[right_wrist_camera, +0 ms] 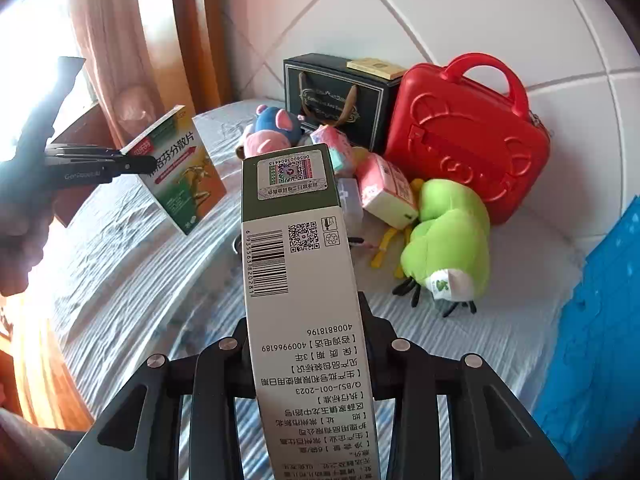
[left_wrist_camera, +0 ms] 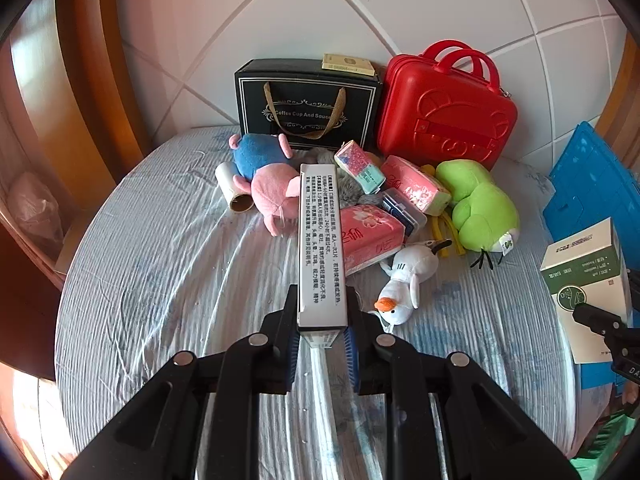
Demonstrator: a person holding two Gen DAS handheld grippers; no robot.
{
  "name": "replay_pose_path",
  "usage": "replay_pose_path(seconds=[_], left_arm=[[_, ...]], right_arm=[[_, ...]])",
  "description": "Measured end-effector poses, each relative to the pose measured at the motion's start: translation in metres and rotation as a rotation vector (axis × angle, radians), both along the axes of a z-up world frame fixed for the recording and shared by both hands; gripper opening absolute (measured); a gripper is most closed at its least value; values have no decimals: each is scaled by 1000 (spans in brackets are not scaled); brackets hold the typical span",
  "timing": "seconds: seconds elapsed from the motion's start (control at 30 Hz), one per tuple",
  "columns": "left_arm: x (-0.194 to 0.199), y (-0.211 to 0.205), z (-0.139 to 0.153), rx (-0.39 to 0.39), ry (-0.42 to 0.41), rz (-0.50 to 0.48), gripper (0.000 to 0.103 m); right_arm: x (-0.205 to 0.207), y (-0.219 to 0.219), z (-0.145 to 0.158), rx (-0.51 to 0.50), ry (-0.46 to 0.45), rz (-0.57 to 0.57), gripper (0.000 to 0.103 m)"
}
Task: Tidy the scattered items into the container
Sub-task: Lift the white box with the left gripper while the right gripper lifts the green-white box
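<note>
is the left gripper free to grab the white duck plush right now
Probably not: the left gripper is shut on a medicine box, so its jaws are occupied, though the white duck plush lies uncovered on the bed just beside it.

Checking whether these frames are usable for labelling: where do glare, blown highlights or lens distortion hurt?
Left wrist view: even light, strong fisheye bend at the bedsheet edges, dark vignette corners. Right wrist view: blown-out window glare upper left, silhouetting the left gripper; the held green-and-white box stays readable.

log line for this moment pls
left tongs: shut on medicine box | right tongs: shut on green-white box | blue bin: right, nothing dropped yet
</note>
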State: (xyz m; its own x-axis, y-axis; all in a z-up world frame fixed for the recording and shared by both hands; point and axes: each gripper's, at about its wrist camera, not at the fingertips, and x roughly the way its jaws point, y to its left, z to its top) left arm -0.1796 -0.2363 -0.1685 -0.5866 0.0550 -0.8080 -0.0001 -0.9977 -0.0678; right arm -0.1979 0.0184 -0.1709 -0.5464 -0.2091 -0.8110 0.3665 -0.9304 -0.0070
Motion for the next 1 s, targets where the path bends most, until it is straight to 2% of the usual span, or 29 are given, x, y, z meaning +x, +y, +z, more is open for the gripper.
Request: replay_pose_path(seconds=[0.23,0.7,1.0], left_arm=[[25,34,26,-68,28,-7,19],[63,103,65,-132,82,-30,19],[78,153,102,-162,146,-86,19]], right_arm=[[36,25,19,-59,15,-30,35],[91,68,83,-132,130,-11,35],[118,91,113,-191,200,3,35]])
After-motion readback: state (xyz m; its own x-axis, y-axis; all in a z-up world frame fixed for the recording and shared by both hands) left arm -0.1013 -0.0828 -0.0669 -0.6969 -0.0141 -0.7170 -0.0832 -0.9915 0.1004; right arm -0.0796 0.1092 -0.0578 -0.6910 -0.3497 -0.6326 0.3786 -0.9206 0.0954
